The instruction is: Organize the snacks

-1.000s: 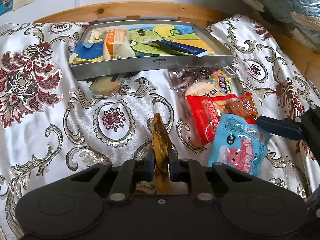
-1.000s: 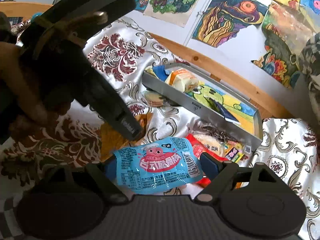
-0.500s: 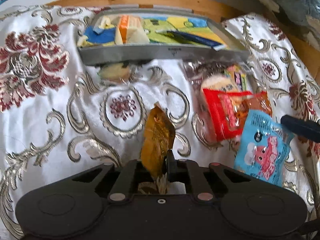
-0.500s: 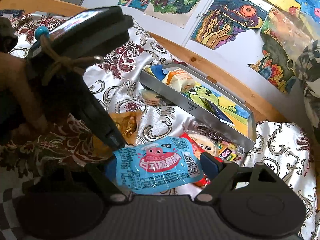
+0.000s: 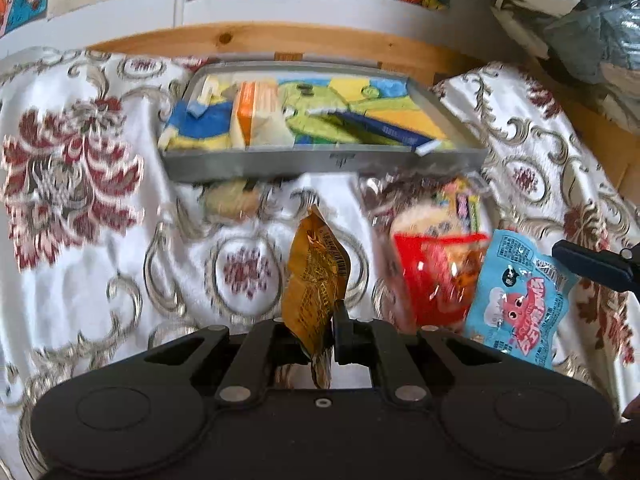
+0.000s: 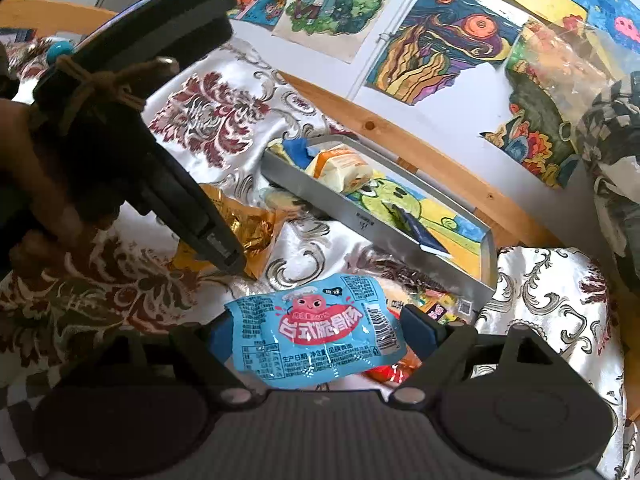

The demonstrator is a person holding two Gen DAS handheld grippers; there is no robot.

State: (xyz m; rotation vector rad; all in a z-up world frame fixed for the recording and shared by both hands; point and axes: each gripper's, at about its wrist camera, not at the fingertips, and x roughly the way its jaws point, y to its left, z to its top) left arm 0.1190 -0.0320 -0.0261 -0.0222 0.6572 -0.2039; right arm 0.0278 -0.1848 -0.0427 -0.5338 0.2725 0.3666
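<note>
My left gripper (image 5: 316,316) is shut on the lower edge of a crinkled golden snack packet (image 5: 316,276), which stands up clear of the patterned cloth. From the right wrist view, the left gripper (image 6: 224,256) hangs at the left with the golden packet (image 6: 256,232) behind its tip. My right gripper (image 6: 316,326) grips a light blue snack packet (image 6: 316,332) by its two ends, jaws wide. In the left view the blue packet (image 5: 516,304) hangs at the right. A grey metal tray (image 5: 320,162) lies beyond, against the wooden board.
The tray holds an orange-and-white packet (image 5: 256,116), a blue packet (image 5: 200,120) and a dark blue stick (image 5: 380,128). A red packet (image 5: 432,276) and clear-wrapped snacks (image 5: 424,216) lie right of centre. A round biscuit (image 5: 232,200) sits by the tray's front wall. Bundled clothes (image 5: 580,20) fill the far right.
The left gripper has risen a little with the golden packet, which now shows its broad side instead of its edge. The right gripper and blue packet have stayed put.
</note>
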